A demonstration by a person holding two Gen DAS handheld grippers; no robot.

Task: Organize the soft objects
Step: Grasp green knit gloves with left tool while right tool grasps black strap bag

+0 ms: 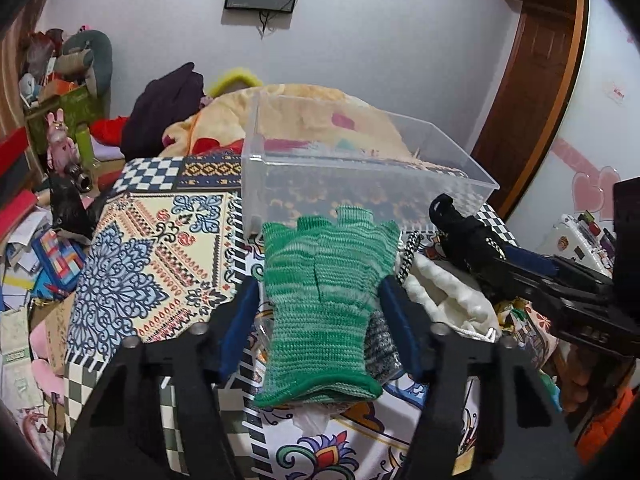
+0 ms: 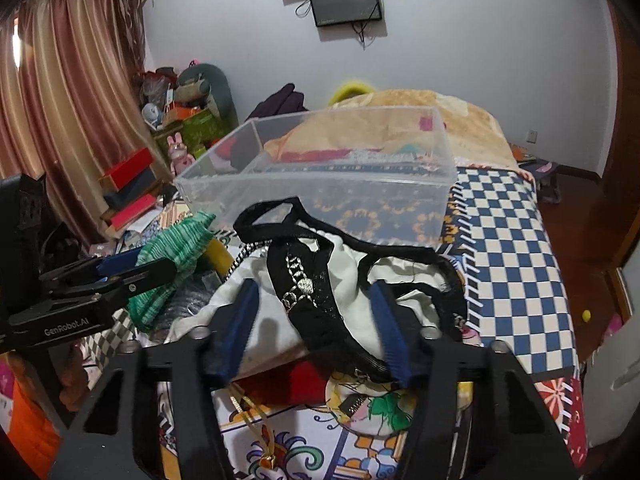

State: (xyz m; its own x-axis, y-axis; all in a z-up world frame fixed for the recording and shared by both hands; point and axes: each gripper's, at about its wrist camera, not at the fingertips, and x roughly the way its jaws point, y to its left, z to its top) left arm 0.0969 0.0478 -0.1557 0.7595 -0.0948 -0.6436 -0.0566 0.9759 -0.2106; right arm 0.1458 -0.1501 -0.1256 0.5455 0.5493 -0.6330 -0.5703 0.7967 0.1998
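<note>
A green knitted glove (image 1: 324,300) lies on a pile of soft things, between the open fingers of my left gripper (image 1: 318,292). It also shows in the right wrist view (image 2: 172,256). A black lace garment (image 2: 320,280) lies over a white cloth (image 2: 264,312), between the open fingers of my right gripper (image 2: 314,294). In the left wrist view the right gripper (image 1: 472,232) reaches in from the right, with the black garment (image 1: 460,224) at its tip. A clear plastic bin (image 1: 352,172) stands just beyond the pile, also in the right wrist view (image 2: 320,184).
The pile sits on a patterned bedspread (image 1: 160,240) with a blue checked part (image 2: 512,248). A yellow blanket (image 2: 400,116) is heaped behind the bin. Boxes and toys (image 1: 60,100) clutter the left side. A wooden door (image 1: 536,80) stands at the right.
</note>
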